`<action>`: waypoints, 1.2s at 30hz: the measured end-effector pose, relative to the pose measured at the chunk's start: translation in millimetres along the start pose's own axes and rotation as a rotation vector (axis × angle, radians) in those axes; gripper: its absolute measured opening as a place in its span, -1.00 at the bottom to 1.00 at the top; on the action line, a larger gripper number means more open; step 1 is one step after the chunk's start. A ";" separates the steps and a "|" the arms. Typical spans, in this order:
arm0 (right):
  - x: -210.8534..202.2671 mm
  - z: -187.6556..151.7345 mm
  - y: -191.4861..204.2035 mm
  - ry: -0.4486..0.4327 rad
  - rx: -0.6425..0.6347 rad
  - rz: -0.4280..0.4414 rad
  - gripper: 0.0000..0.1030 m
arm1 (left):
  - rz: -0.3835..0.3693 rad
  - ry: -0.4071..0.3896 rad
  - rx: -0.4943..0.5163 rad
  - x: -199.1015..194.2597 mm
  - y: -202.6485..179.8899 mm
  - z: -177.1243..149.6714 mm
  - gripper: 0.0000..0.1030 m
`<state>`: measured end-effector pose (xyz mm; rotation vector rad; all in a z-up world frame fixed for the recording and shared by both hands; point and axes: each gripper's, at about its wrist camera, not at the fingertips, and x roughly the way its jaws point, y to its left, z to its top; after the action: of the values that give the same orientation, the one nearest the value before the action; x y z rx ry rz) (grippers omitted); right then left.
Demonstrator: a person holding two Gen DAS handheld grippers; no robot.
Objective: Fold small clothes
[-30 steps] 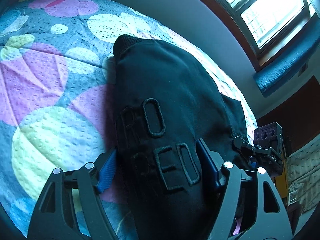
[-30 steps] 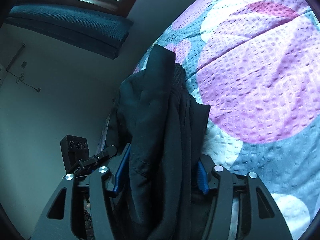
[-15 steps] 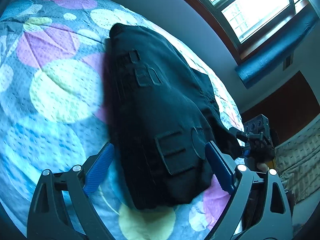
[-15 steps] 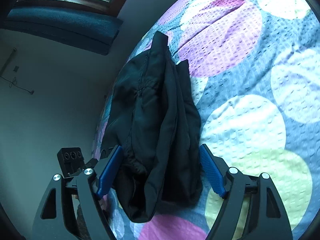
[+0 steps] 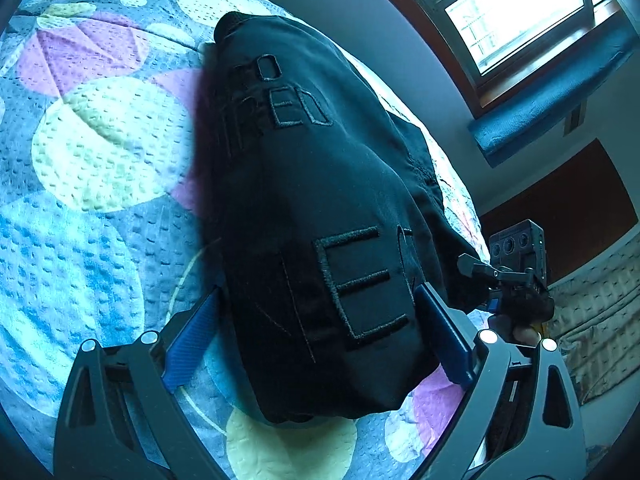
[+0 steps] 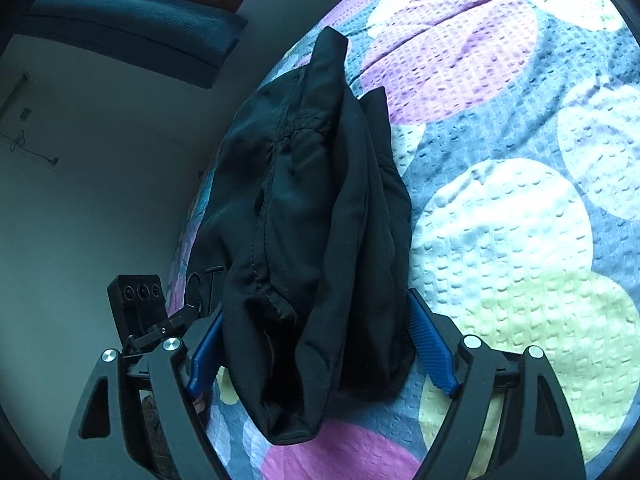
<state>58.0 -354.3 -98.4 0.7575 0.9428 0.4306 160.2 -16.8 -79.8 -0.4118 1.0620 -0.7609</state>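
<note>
I find the black garment (image 5: 320, 216) lying folded on the bed (image 5: 100, 140), its long axis running straight ahead of both tools. Left hand-held gripper (image 5: 316, 340) and right hand-held gripper (image 6: 320, 352) straddle its near end, jaws opening, pads apparently clear of cloth.

The folded garment (image 5: 320, 220) is lying mid-frame on the bed (image 5: 100, 140), sitting between both tongs, window (image 5: 516, 4) sitting upper right.
</note>
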 end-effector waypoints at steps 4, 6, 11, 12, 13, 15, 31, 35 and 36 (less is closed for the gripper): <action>9.2 -1.8 2.2 0.004 -0.015 0.008 0.05 | 0.011 -0.003 -0.007 2.7 -5.2 1.8 0.63; 13.1 -3.8 -1.3 -0.004 -0.003 0.007 -0.12 | 0.030 -0.004 0.000 2.0 -6.1 0.3 0.55; 3.7 -9.8 -11.6 -0.026 0.044 0.087 -0.23 | 0.054 -0.020 0.007 -1.7 -11.1 -1.6 0.45; 4.5 -9.3 -11.5 -0.027 0.050 0.098 -0.25 | 0.056 -0.023 0.006 -2.8 -11.6 -1.5 0.44; 3.9 -9.9 -11.6 -0.029 0.055 0.108 -0.25 | 0.054 -0.025 0.003 -3.8 -11.6 -1.4 0.43; 1.8 -11.9 -11.5 -0.032 0.062 0.133 -0.27 | 0.050 -0.028 -0.003 -6.3 -10.9 -1.9 0.42; -5.0 -36.3 -12.5 -0.024 0.071 0.156 -0.28 | 0.059 -0.029 -0.002 -16.1 -9.8 -10.3 0.41; -4.4 -31.0 -13.1 -0.021 0.072 0.160 -0.28 | 0.060 -0.029 -0.001 -16.9 -10.6 -11.3 0.41; -2.2 -26.4 -13.3 -0.020 0.072 0.161 -0.28 | 0.061 -0.029 -0.002 -17.4 -10.2 -10.6 0.41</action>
<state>34.6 -354.3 -116.7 0.9060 0.8855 0.5310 142.4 -10.6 -67.2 -0.3895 1.0432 -0.6983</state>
